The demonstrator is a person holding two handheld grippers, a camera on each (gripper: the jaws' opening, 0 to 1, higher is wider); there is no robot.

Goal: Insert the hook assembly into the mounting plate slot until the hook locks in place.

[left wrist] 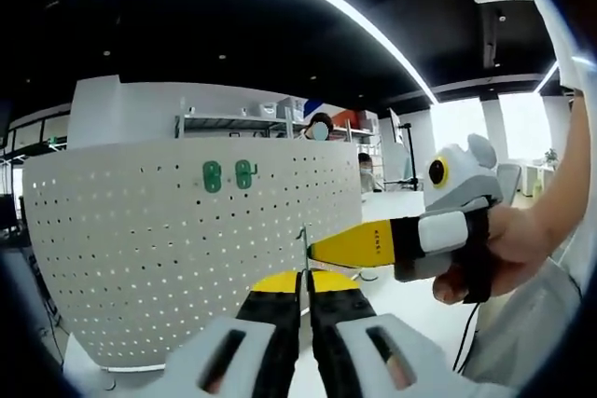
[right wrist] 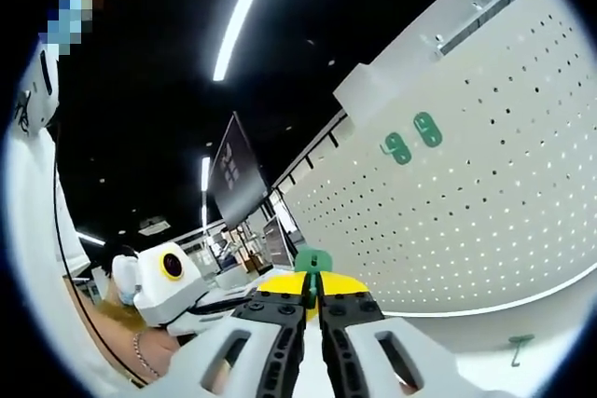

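Gripping green hook (right wrist: pixel 313 260) in right gripper (right wrist: pixel 312 297), jaws closed; left gripper (left wrist: pixel 305 288) closed, seemingly empty. Risk: misaligning w/ pegboard (left wrist: pixel 140 258) holes, hook slipping, dropping.

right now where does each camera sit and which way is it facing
Left gripper view: rides the left tool, facing the white pegboard; the right tool and a hand enter from the right.
Right gripper view: rides the right tool, which grips a green hook, looking along the pegboard.
Shared: pegboard, two mounted green hooks.
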